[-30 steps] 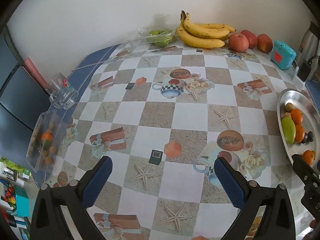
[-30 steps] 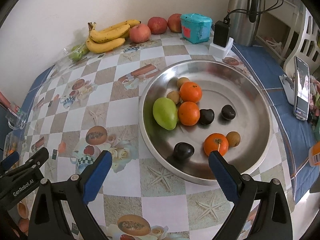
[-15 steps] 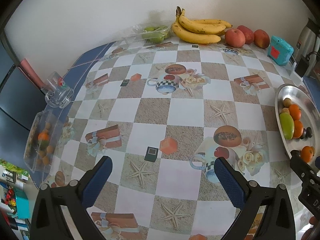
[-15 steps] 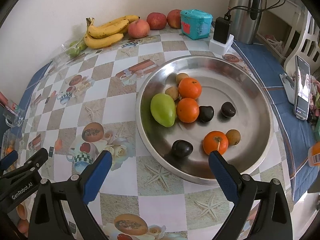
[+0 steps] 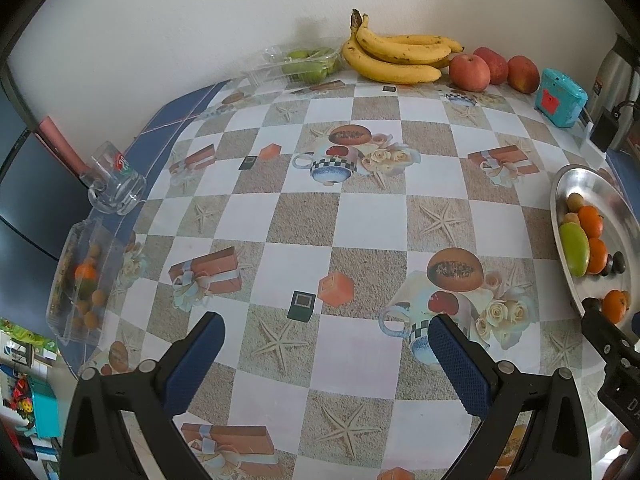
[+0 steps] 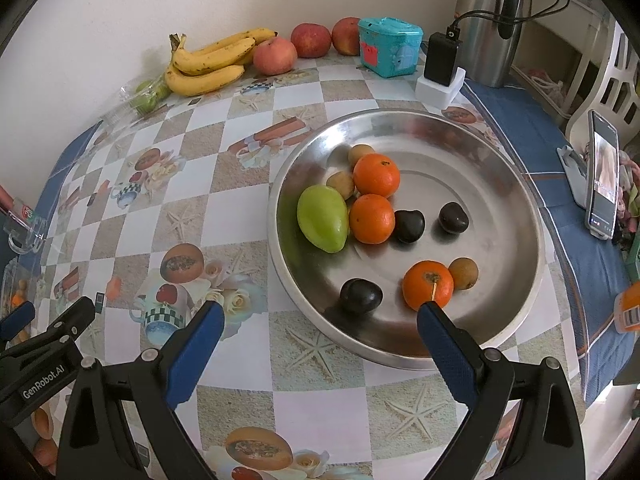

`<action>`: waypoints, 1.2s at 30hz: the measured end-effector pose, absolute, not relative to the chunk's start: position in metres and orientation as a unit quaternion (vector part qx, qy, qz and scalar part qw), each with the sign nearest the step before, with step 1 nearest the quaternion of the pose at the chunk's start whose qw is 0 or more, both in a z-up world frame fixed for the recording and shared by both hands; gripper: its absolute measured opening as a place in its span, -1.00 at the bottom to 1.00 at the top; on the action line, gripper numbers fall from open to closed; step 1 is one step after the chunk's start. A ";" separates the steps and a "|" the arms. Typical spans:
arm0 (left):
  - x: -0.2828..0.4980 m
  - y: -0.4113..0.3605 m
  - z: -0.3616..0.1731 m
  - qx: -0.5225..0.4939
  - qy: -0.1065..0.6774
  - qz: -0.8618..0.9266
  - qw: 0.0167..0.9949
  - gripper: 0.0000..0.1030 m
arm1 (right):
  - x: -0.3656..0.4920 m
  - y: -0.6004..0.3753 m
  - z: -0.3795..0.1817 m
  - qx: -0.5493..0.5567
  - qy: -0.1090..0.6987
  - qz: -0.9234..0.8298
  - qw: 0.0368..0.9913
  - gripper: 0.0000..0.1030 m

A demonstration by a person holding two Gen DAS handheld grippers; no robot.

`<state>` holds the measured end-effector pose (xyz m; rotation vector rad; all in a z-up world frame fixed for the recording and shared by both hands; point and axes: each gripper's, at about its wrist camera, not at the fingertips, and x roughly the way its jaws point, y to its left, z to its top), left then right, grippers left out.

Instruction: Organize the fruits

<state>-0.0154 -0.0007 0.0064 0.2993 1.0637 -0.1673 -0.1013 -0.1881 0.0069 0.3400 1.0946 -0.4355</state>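
Note:
A round steel plate (image 6: 520, 208) holds a green mango (image 6: 322, 218), three oranges (image 6: 376, 174), dark plums (image 6: 409, 226) and small brown fruits (image 6: 463, 273). My right gripper (image 6: 320, 318) is open and empty, just before the plate's near rim. My left gripper (image 5: 326, 330) is open and empty above the bare tablecloth, with the plate (image 5: 576, 178) at its right. Bananas (image 5: 394, 58) and three red apples (image 5: 469, 72) lie at the far wall. A clear box of green fruit (image 5: 306, 64) sits left of the bananas.
A clear tray of small fruits (image 5: 82, 280) and a glass mug (image 5: 114, 184) stand at the table's left edge. A teal box (image 6: 389, 46), a charger (image 6: 440, 70), a steel flask (image 6: 490, 20) and a phone on a stand (image 6: 602, 182) stand right and behind.
Both grippers have drawn back and tilted slightly; the table scene has shifted down in the views. Nothing was taken hold of or let go.

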 end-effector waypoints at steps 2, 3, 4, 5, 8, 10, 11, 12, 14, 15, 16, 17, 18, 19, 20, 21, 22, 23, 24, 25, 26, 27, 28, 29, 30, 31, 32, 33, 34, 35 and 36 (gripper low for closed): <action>-0.015 -0.001 0.006 0.142 0.505 -0.079 0.848 1.00 | -0.101 -0.188 0.007 0.159 0.514 -0.205 0.818 0.89; -0.015 -0.001 0.006 0.142 0.505 -0.080 0.848 1.00 | -0.101 -0.188 0.007 0.160 0.514 -0.205 0.818 0.89; -0.015 -0.001 0.006 0.142 0.505 -0.079 0.848 1.00 | -0.101 -0.188 0.007 0.160 0.514 -0.205 0.818 0.89; -0.015 -0.001 0.006 0.142 0.505 -0.079 0.848 1.00 | -0.101 -0.188 0.007 0.160 0.514 -0.205 0.818 0.89; -0.015 -0.001 0.006 0.142 0.505 -0.079 0.848 1.00 | -0.101 -0.188 0.007 0.160 0.514 -0.205 0.818 0.89; -0.015 -0.001 0.006 0.142 0.505 -0.080 0.848 1.00 | -0.101 -0.188 0.006 0.160 0.514 -0.205 0.818 0.89; -0.015 -0.001 0.006 0.142 0.505 -0.080 0.848 1.00 | -0.101 -0.188 0.006 0.160 0.514 -0.205 0.818 0.89; -0.015 -0.001 0.006 0.142 0.505 -0.080 0.848 1.00 | -0.102 -0.188 0.006 0.159 0.514 -0.204 0.817 0.89; -0.015 -0.001 0.006 0.142 0.505 -0.080 0.848 1.00 | -0.102 -0.188 0.006 0.159 0.514 -0.204 0.818 0.89; -0.015 -0.001 0.006 0.142 0.505 -0.080 0.848 1.00 | -0.102 -0.188 0.006 0.159 0.514 -0.205 0.817 0.89; -0.015 -0.001 0.006 0.142 0.505 -0.079 0.848 1.00 | -0.102 -0.188 0.006 0.159 0.514 -0.205 0.817 0.89; -0.015 -0.001 0.006 0.142 0.505 -0.079 0.848 1.00 | -0.102 -0.188 0.006 0.159 0.514 -0.205 0.817 0.89; -0.015 -0.001 0.006 0.142 0.505 -0.080 0.848 1.00 | -0.102 -0.188 0.006 0.159 0.514 -0.205 0.817 0.89; -0.015 -0.001 0.006 0.142 0.505 -0.079 0.848 1.00 | -0.102 -0.188 0.006 0.159 0.514 -0.205 0.817 0.89; -0.015 -0.001 0.006 0.142 0.505 -0.079 0.848 1.00 | -0.102 -0.188 0.006 0.159 0.514 -0.205 0.817 0.89; -0.015 -0.001 0.006 0.142 0.505 -0.080 0.848 1.00 | -0.102 -0.188 0.006 0.159 0.515 -0.205 0.817 0.89; -0.015 -0.001 0.006 0.142 0.505 -0.079 0.848 1.00 | -0.101 -0.188 0.006 0.159 0.515 -0.205 0.817 0.89; -0.015 -0.001 0.006 0.142 0.505 -0.079 0.848 1.00 | -0.101 -0.188 0.006 0.159 0.515 -0.204 0.817 0.89; -0.015 -0.001 0.006 0.142 0.505 -0.079 0.848 1.00 | -0.101 -0.188 0.005 0.158 0.516 -0.204 0.817 0.89; -0.015 -0.001 0.006 0.141 0.505 -0.079 0.848 1.00 | -0.101 -0.188 0.005 0.158 0.517 -0.204 0.816 0.89; -0.015 -0.001 0.006 0.141 0.505 -0.079 0.848 1.00 | -0.101 -0.187 0.005 0.157 0.517 -0.204 0.816 0.89; -0.015 -0.001 0.006 0.141 0.505 -0.079 0.848 1.00 | -0.101 -0.187 0.005 0.156 0.518 -0.204 0.816 0.89; -0.015 -0.001 0.006 0.142 0.505 -0.079 0.848 1.00 | -0.101 -0.187 0.005 0.155 0.518 -0.203 0.816 0.89; -0.015 -0.001 0.006 0.142 0.505 -0.079 0.848 1.00 | -0.100 -0.187 0.005 0.155 0.518 -0.203 0.816 0.89; -0.015 -0.001 0.006 0.142 0.505 -0.079 0.848 1.00 | -0.101 -0.187 0.005 0.155 0.518 -0.203 0.816 0.89; -0.016 -0.001 0.006 0.142 0.505 -0.079 0.848 1.00 | -0.100 -0.187 0.005 0.155 0.519 -0.203 0.816 0.89; -0.016 -0.002 0.006 0.142 0.505 -0.079 0.848 1.00 | -0.100 -0.187 0.005 0.155 0.519 -0.203 0.816 0.89; -0.016 -0.001 0.006 0.142 0.505 -0.079 0.848 1.00 | -0.100 -0.187 0.005 0.155 0.519 -0.203 0.816 0.89; -0.015 -0.001 0.006 0.142 0.505 -0.079 0.848 1.00 | -0.100 -0.187 0.005 0.154 0.519 -0.203 0.816 0.89; -0.016 -0.002 0.006 0.141 0.505 -0.079 0.848 1.00 | -0.100 -0.187 0.005 0.154 0.519 -0.203 0.816 0.89; -0.016 -0.002 0.006 0.141 0.505 -0.079 0.848 1.00 | -0.100 -0.187 0.005 0.154 0.519 -0.203 0.816 0.89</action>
